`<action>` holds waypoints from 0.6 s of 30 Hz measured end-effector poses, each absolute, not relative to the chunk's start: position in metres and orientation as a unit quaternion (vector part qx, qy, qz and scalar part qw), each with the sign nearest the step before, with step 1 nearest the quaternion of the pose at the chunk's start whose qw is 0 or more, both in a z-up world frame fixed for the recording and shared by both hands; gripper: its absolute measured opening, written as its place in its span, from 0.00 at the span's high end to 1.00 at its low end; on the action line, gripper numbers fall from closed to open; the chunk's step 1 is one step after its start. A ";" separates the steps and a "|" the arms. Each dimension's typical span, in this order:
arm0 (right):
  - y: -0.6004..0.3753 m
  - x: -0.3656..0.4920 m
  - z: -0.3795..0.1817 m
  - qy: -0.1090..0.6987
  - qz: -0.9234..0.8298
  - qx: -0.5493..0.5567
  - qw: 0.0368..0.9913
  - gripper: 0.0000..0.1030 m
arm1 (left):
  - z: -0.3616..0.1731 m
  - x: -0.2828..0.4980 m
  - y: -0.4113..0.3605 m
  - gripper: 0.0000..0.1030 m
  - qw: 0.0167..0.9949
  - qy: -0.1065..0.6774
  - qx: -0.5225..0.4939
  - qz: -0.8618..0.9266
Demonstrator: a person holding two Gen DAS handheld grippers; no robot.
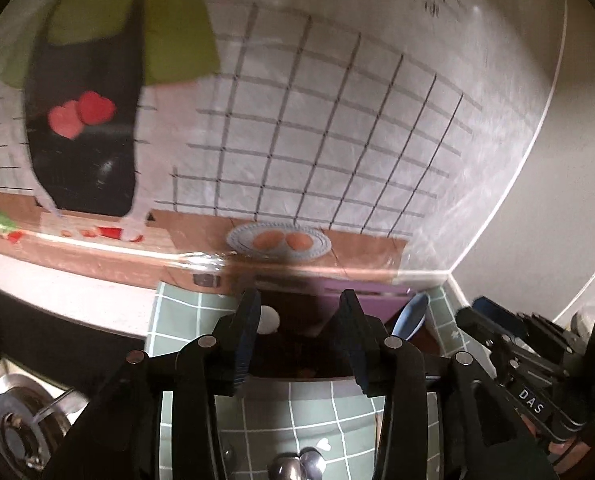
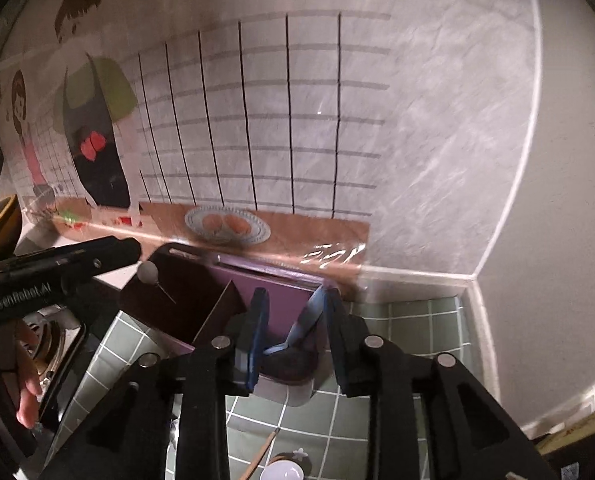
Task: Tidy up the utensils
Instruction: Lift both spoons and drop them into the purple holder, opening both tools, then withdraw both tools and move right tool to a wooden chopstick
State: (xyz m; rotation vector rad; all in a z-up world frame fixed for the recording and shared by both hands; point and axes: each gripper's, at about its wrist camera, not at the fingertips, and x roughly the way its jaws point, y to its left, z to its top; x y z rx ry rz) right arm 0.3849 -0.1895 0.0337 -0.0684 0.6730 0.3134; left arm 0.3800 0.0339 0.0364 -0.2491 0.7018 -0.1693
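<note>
A dark purple utensil holder (image 2: 273, 292) with two compartments stands against the wall on a green tiled mat (image 2: 417, 316). A blue spoon (image 2: 307, 320) leans in its right compartment, and a white round-headed utensil (image 2: 148, 273) stands in the left one. My right gripper (image 2: 295, 336) is open above the right compartment, fingers either side of the blue spoon, not closed on it. My left gripper (image 1: 299, 336) is open and empty over the holder (image 1: 297, 320). The blue spoon (image 1: 411, 316) and white utensil head (image 1: 267, 318) show there too.
A gas burner (image 1: 17, 428) lies to the left. Metal spoons (image 1: 297, 466) lie on the mat (image 1: 257, 420) below the left gripper. A wooden stick (image 2: 263, 454) and a small white dish (image 2: 283, 472) lie on the mat near the right gripper. The wall with a kitchen sticker is close behind.
</note>
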 end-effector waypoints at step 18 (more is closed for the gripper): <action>-0.210 0.263 0.004 0.374 0.110 -0.027 0.920 0.69 | -0.019 0.211 0.065 0.57 0.902 0.411 -0.113 -0.075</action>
